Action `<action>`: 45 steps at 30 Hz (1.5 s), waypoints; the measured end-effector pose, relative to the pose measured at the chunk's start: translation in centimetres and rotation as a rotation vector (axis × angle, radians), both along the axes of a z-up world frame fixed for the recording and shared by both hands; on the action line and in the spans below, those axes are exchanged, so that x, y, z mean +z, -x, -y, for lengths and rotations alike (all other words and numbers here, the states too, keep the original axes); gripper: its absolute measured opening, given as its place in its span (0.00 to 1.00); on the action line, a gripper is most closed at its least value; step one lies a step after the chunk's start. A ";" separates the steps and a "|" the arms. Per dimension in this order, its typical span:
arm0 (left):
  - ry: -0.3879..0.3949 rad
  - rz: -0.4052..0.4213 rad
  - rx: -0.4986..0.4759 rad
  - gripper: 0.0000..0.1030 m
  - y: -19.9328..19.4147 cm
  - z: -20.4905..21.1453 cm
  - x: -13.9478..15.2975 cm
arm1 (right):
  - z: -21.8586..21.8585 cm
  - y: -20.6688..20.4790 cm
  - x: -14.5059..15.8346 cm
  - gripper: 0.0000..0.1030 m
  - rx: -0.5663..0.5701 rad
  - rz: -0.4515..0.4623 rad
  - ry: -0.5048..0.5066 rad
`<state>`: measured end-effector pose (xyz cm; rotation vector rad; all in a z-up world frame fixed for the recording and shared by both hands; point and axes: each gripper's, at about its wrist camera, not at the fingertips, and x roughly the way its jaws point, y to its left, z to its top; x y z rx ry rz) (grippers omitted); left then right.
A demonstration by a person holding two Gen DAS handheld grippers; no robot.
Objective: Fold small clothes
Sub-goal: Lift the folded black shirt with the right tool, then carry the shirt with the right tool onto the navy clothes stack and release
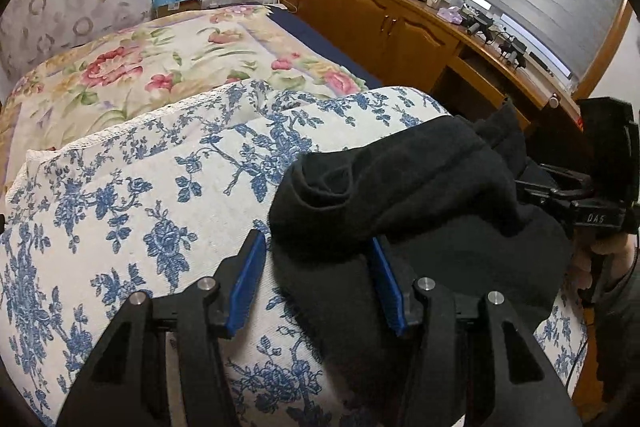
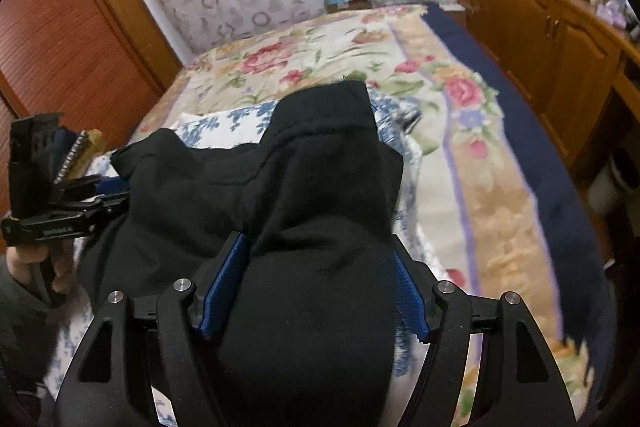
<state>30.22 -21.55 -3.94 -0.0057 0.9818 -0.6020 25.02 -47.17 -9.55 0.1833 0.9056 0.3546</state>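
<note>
Black garment (image 1: 400, 187) is bunched up on the blue-flowered cushion (image 1: 140, 207) at the near end of the bed (image 2: 480, 187). Left gripper (image 1: 316, 283) has its jaws spread wide around one edge, right gripper (image 2: 316, 287) spread too with cloth draped between them

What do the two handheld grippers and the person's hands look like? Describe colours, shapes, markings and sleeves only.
The left gripper and right gripper match: black angular linkage arms with cut-out slots, silver round pivot pins, and flat blue ribbed finger pads. Seen from the left camera, the right gripper's black body carries pale lettering that looks like "DA5". The person's bare left hand emerges from a dark sleeve.
</note>
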 end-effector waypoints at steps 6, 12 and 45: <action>0.069 -0.025 -0.032 0.29 -0.3 0.5 -0.1 | -0.9 0.3 0.1 0.61 0.046 0.007 0.008; 0.117 -0.005 -0.045 0.09 0.2 0.2 1.1 | -0.8 0.4 0.2 0.31 0.098 0.003 -0.042; 0.055 0.530 0.533 0.08 15.8 -29.8 14.1 | -33.7 -1.8 17.9 0.23 0.656 0.345 0.008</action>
